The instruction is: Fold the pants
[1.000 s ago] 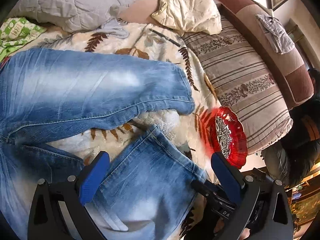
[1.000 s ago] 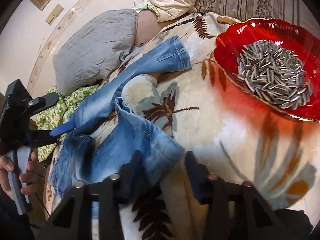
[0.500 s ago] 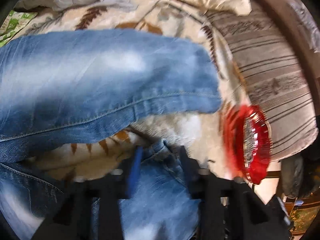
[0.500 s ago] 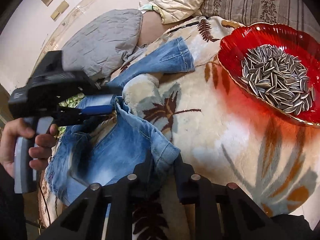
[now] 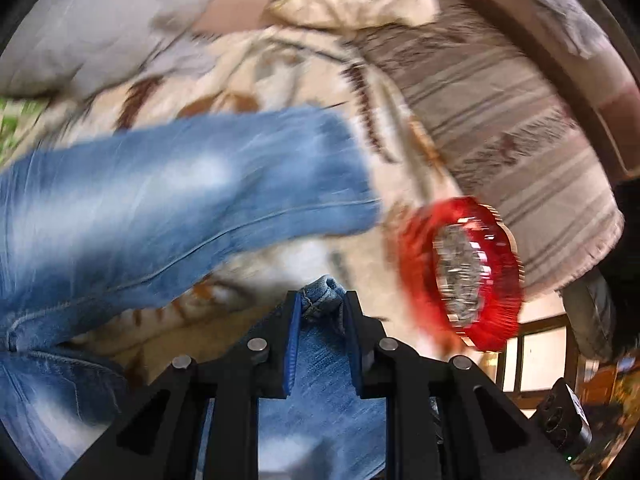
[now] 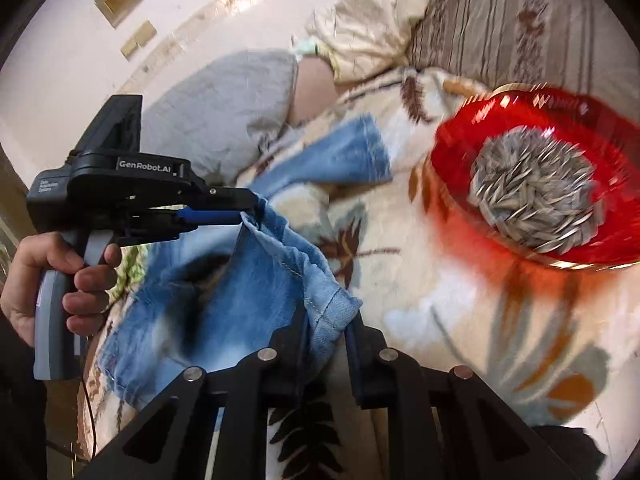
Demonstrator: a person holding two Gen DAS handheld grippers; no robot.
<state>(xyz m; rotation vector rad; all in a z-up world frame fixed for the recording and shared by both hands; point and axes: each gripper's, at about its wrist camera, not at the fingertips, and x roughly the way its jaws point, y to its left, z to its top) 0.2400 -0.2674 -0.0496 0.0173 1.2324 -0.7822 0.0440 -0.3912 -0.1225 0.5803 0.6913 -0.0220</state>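
Observation:
Blue jeans (image 5: 168, 200) lie on a leaf-patterned blanket (image 5: 280, 76). My left gripper (image 5: 322, 304) is shut on one corner of the near leg's hem (image 5: 320, 290). My right gripper (image 6: 328, 320) is shut on the other corner of that hem (image 6: 332, 308). In the right wrist view the left gripper (image 6: 248, 208) holds its corner raised, and the hem hangs stretched between the two grippers above the blanket. The far leg (image 6: 352, 152) lies flat on the blanket.
A red glass bowl (image 6: 472, 148) of sunflower seeds (image 6: 532, 192) sits on the blanket just right of the hem; it also shows in the left wrist view (image 5: 420, 248). A striped cushion (image 5: 500, 120), a grey pillow (image 6: 232, 108) and a cream cloth (image 6: 368, 36) lie behind.
Both grippers closed on the near leg's hem corners and lifted it off the blanket. The views are blurred by motion.

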